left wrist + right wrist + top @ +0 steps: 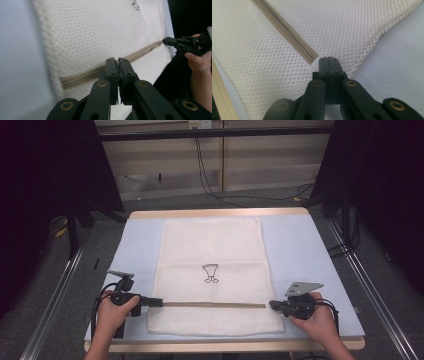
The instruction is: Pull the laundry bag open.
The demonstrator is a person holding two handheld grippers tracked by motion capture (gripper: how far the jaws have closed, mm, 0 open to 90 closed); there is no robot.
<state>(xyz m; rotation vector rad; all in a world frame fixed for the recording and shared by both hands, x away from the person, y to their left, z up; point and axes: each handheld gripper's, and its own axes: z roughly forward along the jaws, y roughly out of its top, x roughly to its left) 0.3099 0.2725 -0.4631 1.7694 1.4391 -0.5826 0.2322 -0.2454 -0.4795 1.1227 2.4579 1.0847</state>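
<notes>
Mesh bag (212, 265) lies flat on the desk (300, 250), its zipper (215, 305) stretched between left gripper (159, 302) and right gripper (272, 305), both clamped tight at the zipper's ends.

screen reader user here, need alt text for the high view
A white mesh bag lies flat on a pale blue table, its zipper running across near the front edge. The left hand-held gripper and right hand-held gripper, both shut, meet the zipper's two ends.

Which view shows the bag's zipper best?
The high view: the zipper runs its whole length across the mesh bag, between both grippers. The left gripper view shows most of it at a slant behind the shut jaws; the right gripper view shows one end close up.
</notes>
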